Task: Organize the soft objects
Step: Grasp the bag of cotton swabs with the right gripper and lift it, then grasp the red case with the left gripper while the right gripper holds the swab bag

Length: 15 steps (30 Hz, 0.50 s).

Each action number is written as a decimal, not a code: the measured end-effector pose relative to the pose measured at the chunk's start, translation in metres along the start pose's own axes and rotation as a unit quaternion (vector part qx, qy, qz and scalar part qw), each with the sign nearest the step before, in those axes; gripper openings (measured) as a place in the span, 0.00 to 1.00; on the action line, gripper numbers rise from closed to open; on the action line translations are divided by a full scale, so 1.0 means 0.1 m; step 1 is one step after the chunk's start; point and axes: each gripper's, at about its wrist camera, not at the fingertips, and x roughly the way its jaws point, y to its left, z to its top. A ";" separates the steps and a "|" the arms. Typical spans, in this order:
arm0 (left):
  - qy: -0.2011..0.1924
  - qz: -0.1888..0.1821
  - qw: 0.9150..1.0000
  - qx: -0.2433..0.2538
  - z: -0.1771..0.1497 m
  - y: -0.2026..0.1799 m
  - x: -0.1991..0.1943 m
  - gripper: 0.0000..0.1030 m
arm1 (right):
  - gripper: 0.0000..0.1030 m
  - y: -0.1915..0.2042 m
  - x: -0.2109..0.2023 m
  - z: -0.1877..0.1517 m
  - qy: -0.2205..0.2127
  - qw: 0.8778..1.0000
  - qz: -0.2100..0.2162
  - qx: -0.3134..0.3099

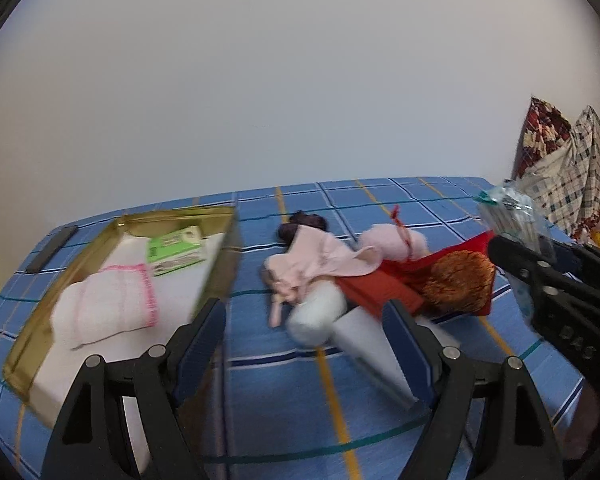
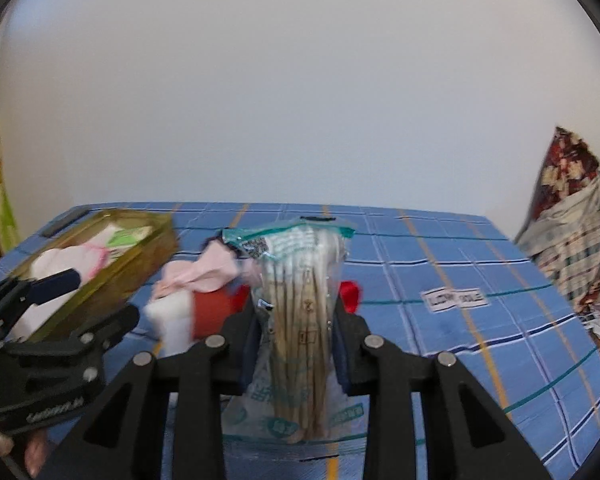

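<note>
Right wrist view: right claw [image 2: 296, 320] clenched on a clear plastic packet of cotton swabs [image 2: 300, 300], packet upright between the pads, held above the blue checked bench [image 2: 480, 280]. Left wrist view: same packet [image 1: 508, 216] at the right edge, gripped in the right claw [image 1: 540, 264]. Left claw [image 1: 304, 320] released, jaws wide apart, nothing between the pads, hovering over the bench [image 1: 300, 400].

Beyond it, heaped soft things: pink garment [image 1: 316, 260], dark purple item [image 1: 304, 222] behind, white roll [image 1: 318, 312] in front, red cloth [image 1: 380, 288], orange fuzzy piece [image 1: 460, 276], all touching or overlapping. To the left, gold-rimmed tray [image 1: 220, 256] holding a folded pink-edged towel [image 1: 108, 304] and a green tissue pack [image 1: 176, 248], near each other. Patterned fabrics [image 1: 564, 160] piled past the bench's right end.
</note>
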 end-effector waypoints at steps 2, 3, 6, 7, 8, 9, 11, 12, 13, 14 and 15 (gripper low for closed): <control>0.008 -0.005 1.000 0.004 0.05 -0.08 0.08 0.80 | 0.30 -0.06 0.06 0.01 0.001 1.000 -0.007 0.012; 0.012 -0.007 1.000 0.006 0.08 -0.12 0.12 0.80 | 0.30 -0.09 0.08 0.01 0.000 1.000 -0.012 0.015; 0.024 -0.010 1.000 0.010 0.13 -0.22 0.24 0.80 | 0.30 -0.16 0.15 0.01 0.000 0.999 -0.026 0.024; 0.029 -0.010 0.999 0.010 0.14 -0.24 0.28 0.80 | 0.30 -0.18 0.16 0.00 -0.001 0.999 -0.032 0.026; 0.035 -0.012 0.999 0.009 0.15 -0.27 0.32 0.80 | 0.30 -0.19 0.17 0.00 -0.001 0.999 -0.036 0.027; 0.040 -0.014 0.999 0.007 0.15 -0.29 0.36 0.80 | 0.30 -0.22 0.18 0.00 0.000 0.999 -0.033 0.033; 0.048 -0.015 0.999 0.005 0.15 -0.32 0.42 0.80 | 0.30 -0.24 0.16 0.00 -0.006 0.999 -0.037 0.039; 0.051 -0.015 0.999 0.005 0.16 -0.34 0.45 0.80 | 0.30 -0.26 0.15 0.00 -0.008 0.998 -0.038 0.040; 0.055 -0.016 0.998 0.006 0.16 -0.36 0.48 0.80 | 0.30 -0.28 0.14 0.00 -0.008 0.998 -0.036 0.043; 0.057 -0.015 0.998 0.006 0.16 -0.38 0.50 0.80 | 0.30 -0.30 0.14 0.00 -0.010 0.998 -0.036 0.047; 0.059 -0.014 0.998 0.007 0.16 -0.40 0.53 0.80 | 0.30 -0.31 0.13 0.00 -0.013 0.998 -0.036 0.049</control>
